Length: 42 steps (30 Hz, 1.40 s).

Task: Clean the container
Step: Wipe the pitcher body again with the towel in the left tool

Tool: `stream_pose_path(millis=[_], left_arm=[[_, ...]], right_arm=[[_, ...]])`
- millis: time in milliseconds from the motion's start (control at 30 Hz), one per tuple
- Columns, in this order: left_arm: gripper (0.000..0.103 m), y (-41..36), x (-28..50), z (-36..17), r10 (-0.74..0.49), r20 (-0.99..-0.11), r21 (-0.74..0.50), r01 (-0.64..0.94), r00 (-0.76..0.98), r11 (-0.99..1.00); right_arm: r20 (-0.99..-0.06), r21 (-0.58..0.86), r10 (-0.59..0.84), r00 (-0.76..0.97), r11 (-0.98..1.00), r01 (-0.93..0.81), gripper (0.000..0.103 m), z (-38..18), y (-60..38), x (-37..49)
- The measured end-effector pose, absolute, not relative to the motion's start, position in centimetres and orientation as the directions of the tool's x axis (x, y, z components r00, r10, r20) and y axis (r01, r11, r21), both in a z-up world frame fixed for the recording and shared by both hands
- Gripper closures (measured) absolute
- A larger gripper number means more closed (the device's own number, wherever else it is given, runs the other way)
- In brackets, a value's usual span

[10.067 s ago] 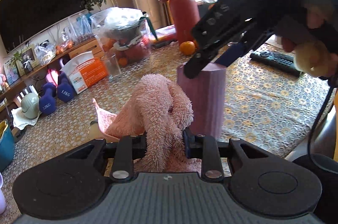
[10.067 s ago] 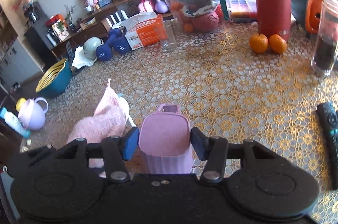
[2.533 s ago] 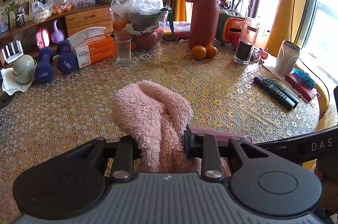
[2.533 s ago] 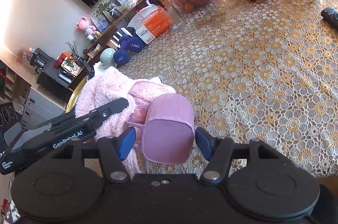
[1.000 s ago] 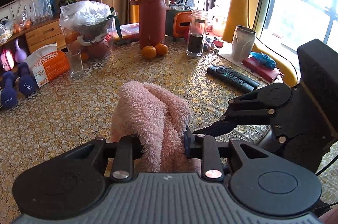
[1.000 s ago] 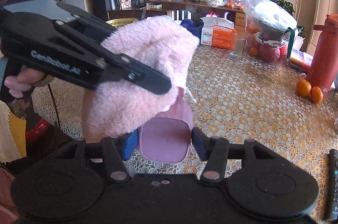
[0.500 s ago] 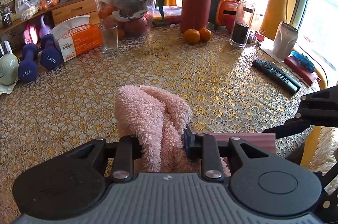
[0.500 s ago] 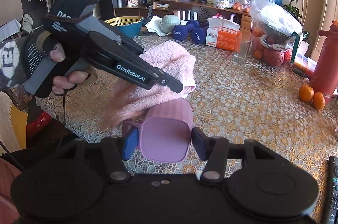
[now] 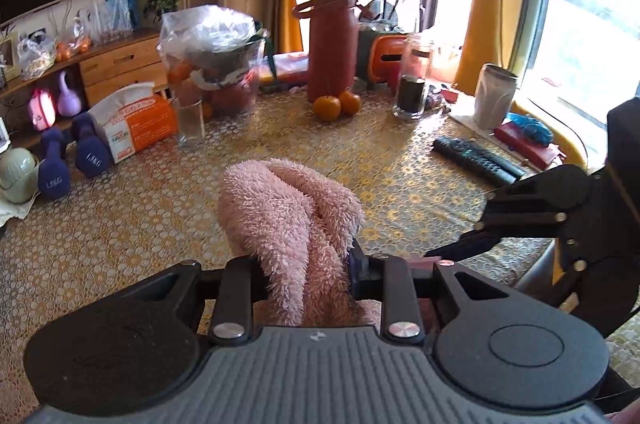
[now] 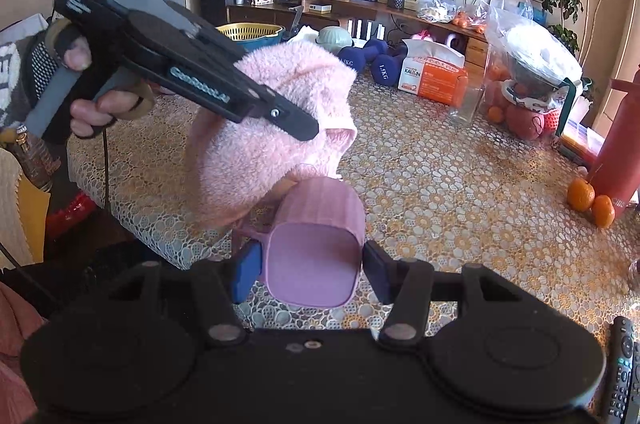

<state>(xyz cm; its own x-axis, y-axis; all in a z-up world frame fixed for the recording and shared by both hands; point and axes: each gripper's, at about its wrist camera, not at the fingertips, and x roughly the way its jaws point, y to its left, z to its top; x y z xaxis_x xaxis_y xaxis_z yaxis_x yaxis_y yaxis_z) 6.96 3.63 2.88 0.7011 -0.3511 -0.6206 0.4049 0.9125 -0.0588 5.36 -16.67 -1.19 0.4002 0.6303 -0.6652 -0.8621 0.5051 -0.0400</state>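
Container-wise, I've got a small pink ribbed plastic cup (image 10: 316,244) with a side handle, held tipped over above the near edge of the table (image 10: 460,192), its flat base facing my right camera. Going big to small: the table with its gold lace-pattern cover is under everything, then the fluffy pink towel (image 10: 272,128), then the cup. My right gripper (image 10: 308,270) is closed partway onto the cup's two side walls, blue pads touching. My left gripper (image 9: 308,272) is clamped tight on the bunched towel, which is pressed against the cup's far end. My guess is the cup is light, stiff and a bit slick, so squeezing the flat sides near the base seems safest. The towel is soft and floppy, so it'll just mould around the rim.
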Motion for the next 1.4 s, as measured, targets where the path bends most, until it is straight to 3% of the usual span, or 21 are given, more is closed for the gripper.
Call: stream_pose_path(millis=[133, 300, 1000, 1400], left_arm=[[0.076, 0.9, 6.3, 3.4, -0.418, -0.610, -0.062, 0.486, 0.673, 0.872], [0.076, -0.8, 7.6, 1.5, -0.392, -0.646, -0.034, 0.489, 0.655, 0.872], [0.076, 4.6, 12.0, -2.7, -0.185, -0.725, 0.006, 0.275, 0.663, 0.962], [0.076, 2.6, 7.6, 3.1, -0.341, -0.636, -0.052, 0.403, 0.692, 0.914]], right_arm=[[-0.669, -0.054, 0.623, 0.405, 0.503, -0.863, 0.049, -1.2, -16.3, 5.6], [-0.675, -0.072, 0.618, 0.403, 0.489, -0.869, 0.049, -1.2, -16.2, 5.5], [-0.676, -0.080, 0.622, 0.394, 0.471, -0.879, 0.049, -1.1, -16.3, 5.3], [-0.685, -0.091, 0.608, 0.402, 0.476, -0.875, 0.049, -1.4, -16.1, 5.8]])
